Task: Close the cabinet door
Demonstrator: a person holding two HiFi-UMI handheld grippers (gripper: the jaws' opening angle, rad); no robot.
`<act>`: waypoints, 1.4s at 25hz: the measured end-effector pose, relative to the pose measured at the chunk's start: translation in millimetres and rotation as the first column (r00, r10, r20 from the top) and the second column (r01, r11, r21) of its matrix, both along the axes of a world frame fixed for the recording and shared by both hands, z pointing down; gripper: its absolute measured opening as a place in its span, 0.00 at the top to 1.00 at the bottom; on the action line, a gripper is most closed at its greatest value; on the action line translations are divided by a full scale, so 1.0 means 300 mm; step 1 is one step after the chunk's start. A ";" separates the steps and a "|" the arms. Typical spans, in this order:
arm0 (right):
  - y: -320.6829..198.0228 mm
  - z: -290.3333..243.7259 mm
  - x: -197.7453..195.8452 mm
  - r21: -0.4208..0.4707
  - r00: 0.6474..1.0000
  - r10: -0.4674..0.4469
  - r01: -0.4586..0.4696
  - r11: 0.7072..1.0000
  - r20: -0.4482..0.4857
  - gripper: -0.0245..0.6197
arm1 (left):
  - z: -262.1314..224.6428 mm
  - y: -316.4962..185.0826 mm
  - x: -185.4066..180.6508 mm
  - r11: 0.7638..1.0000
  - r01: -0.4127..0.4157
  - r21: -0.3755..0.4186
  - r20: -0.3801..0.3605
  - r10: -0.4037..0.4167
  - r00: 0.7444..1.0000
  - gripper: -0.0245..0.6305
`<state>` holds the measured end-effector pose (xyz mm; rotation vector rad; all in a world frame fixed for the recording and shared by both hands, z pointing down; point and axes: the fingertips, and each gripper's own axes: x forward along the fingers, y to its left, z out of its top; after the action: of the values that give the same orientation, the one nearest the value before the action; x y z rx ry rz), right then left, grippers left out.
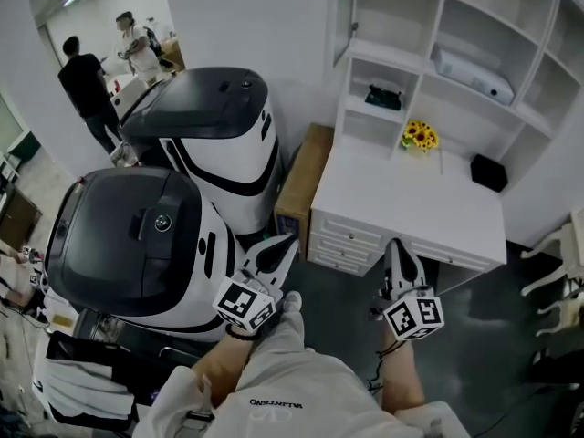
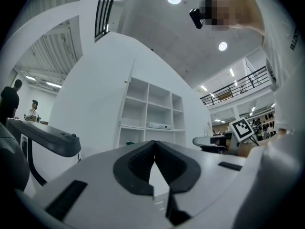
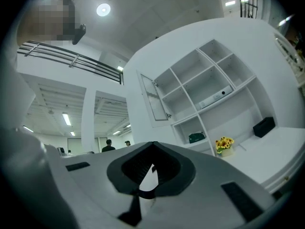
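While both claws were pressed together on nothing, your left gripper (image 1: pixel 290 241) and right gripper (image 1: pixel 395 245) hung low before the desk (image 1: pixel 411 199), well apart from the door (image 3: pixel 155 99). It stood swung open at the upper left of the shelves (image 3: pixel 209 85). By my reading, none of the closing was done: you had the whole reach and the push left.

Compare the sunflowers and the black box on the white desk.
The sunflowers are yellow and bushy; the black box is dark and blocky. The sunflowers stand left of the black box, which sits in the corner. Both rest at the back of the white desk.
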<state>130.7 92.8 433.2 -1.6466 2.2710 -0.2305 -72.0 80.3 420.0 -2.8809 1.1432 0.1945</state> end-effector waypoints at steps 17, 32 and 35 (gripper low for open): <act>-0.563 -0.227 -0.038 0.089 0.997 -0.016 0.022 0.996 -0.076 0.95 | -0.213 -0.633 -0.001 0.992 -0.053 0.114 -0.173 0.072 0.982 0.69; -0.960 -0.640 -0.147 0.295 0.986 -0.063 0.107 0.949 -0.154 0.95 | -0.481 -1.098 -0.030 0.952 -0.220 0.214 -0.341 0.284 0.896 0.68; -0.990 -0.739 -0.183 0.337 0.981 -0.105 0.156 0.929 -0.166 0.95 | -0.560 -1.150 -0.026 0.938 -0.249 0.241 -0.366 0.325 0.872 0.68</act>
<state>75.7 -204.3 211.5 -1.3692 2.3616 0.2596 -79.7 -264.8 251.9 -2.8970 0.6647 0.8913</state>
